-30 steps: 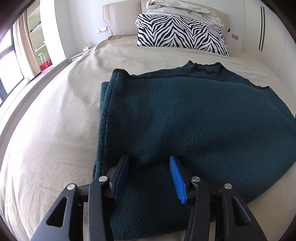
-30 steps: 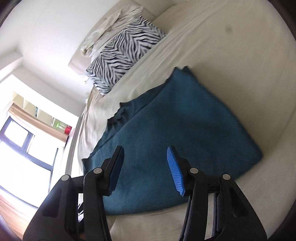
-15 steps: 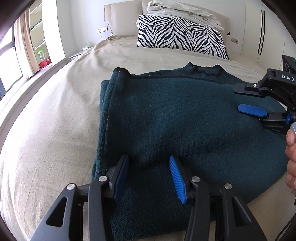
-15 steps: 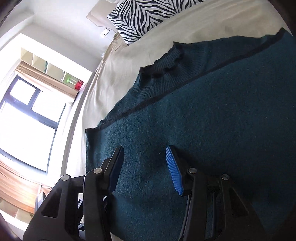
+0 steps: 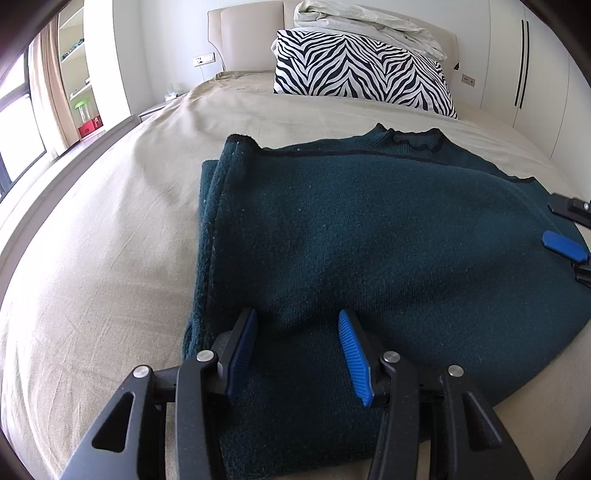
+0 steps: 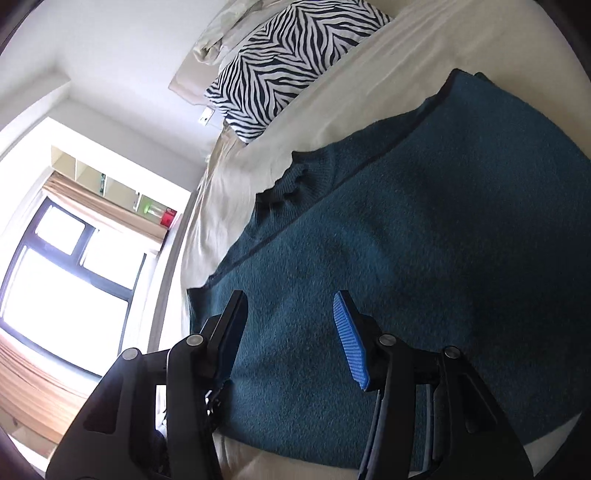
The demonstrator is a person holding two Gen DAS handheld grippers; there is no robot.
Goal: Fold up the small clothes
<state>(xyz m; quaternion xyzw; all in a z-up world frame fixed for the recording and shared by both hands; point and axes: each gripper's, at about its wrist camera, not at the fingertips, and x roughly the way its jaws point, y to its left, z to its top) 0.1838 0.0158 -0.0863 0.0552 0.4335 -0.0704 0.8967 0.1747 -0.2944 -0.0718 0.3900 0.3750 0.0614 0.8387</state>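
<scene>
A dark teal knitted sweater lies flat on the beige bed, its left side folded over and its collar toward the headboard. My left gripper stands open low over the near hem, fingers apart on the fabric with nothing pinched. At the sweater's right edge the right gripper pokes in. In the right wrist view the right gripper hovers above the sweater, its jaws opening slightly and gripping nothing.
A zebra-striped pillow leans on the headboard with a crumpled duvet on top. A window and shelves lie left of the bed, white wardrobe doors to the right. Bare sheet surrounds the sweater.
The right gripper swung in over the sweater's right side, then drew back toward the right edge of the left wrist view. The left gripper and the sweater stayed put.
</scene>
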